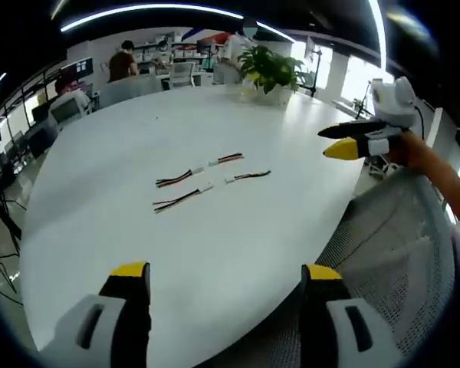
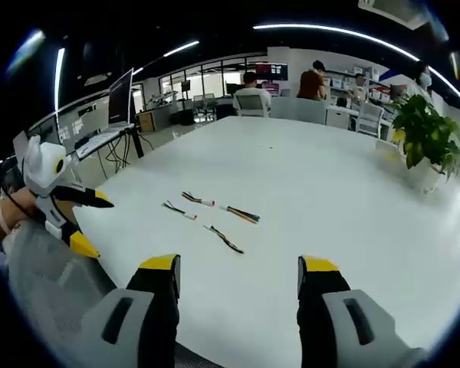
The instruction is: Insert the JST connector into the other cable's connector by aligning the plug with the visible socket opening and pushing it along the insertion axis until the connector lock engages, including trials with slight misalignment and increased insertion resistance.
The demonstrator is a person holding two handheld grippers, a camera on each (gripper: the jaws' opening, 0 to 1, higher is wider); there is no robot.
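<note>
Cables (image 1: 207,180) lie loose on white table (image 1: 138,253), both tongs parted above

Left gripper (image 1: 224,277): jaws spread wide, nothing between them. Right gripper (image 2: 238,270): jaws likewise apart, unloaded. Both held level, each entering the other's view sideways.

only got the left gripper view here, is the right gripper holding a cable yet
Observer: No. In the right gripper view, the right gripper is open with nothing between its fingers. The cables lie loose on the table ahead of it.
Operator: and how does my left gripper look from that side
Observer: The left gripper shows at the left edge of the right gripper view. Its fingers are apart and empty, and it is well short of the cables.
</note>
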